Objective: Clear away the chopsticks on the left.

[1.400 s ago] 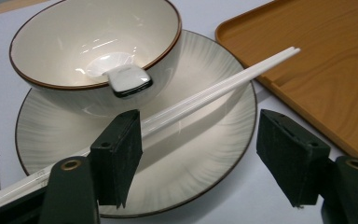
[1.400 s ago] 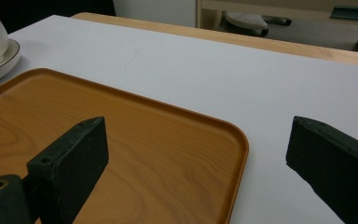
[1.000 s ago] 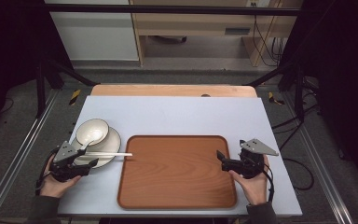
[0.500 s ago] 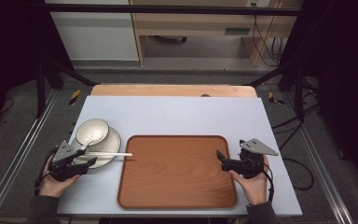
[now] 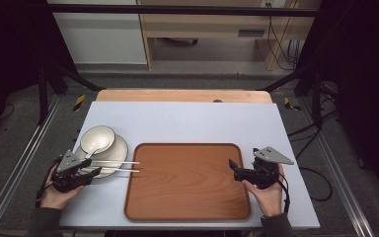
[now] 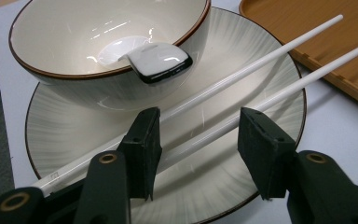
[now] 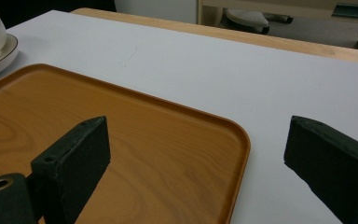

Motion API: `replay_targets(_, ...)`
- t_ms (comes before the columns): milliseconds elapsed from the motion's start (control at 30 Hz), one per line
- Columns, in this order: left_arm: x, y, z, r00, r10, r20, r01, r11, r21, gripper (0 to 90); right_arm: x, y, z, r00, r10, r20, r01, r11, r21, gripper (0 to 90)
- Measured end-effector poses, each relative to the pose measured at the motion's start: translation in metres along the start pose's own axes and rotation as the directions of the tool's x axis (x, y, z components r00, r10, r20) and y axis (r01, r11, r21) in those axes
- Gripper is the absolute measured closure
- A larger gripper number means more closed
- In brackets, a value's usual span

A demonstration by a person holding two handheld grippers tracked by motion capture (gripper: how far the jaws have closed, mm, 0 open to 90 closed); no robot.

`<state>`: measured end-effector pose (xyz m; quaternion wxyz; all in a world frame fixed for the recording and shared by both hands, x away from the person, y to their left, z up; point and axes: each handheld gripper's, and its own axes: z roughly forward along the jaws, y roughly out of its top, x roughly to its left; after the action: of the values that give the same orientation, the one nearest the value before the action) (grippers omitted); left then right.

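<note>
Glossy cream ceramic, rimmed in thin brown, makes up a round ribbed plate (image 6: 261,65) lying on the pale grey table (image 5: 197,118) just left of a rectangular wood-grain tray with rounded corners (image 5: 187,180). On the plate's far side sits a deep cream bowl with a brown rim (image 6: 74,51), and a white ceramic spoon (image 6: 156,60) rests inside it, its handle end hooked over the bowl's near rim. Two slim white chopsticks (image 6: 270,60) lie across the plate beside the bowl, their tips reaching out over the tray's left edge.

The left gripper (image 6: 198,147) hovers low over the plate's near side with its black jaws parted. One chopstick runs through the gap between the jaws; the other passes along the outside of the left jaw.

At the tray's right edge, the right gripper (image 7: 196,172) is held with its jaws spread wide, one over the tray's smooth surface and one over bare table, grasping nothing.
</note>
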<state>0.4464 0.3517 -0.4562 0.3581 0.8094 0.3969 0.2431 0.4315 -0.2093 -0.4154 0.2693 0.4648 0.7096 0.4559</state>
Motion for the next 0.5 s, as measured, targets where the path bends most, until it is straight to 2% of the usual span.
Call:
replay_targets(267,-0.0020,0.0001,-0.0017,0.9996,0.001,0.028,-0.001,0.9999,0.014,59.4,-0.0018,-0.0003,-0.0013,1.0000,0.004,0.002,-0.004,1.000,-0.002,7.2)
replay_targets(333,-0.0049,0.0006,-0.0002,0.9996,0.010,0.028,-0.011,0.9993,0.037,59.7,-0.0021,-0.0003,-0.0015,1.0000,0.004,0.002,-0.004,1.000,-0.002,7.2)
replay_targets(500,-0.0067,0.0013,0.0010,0.9985,0.004,0.055,-0.006,0.9993,0.037,64.7,-0.0024,-0.0007,-0.0014,1.0000,0.005,0.003,-0.005,1.000,-0.002,7.3)
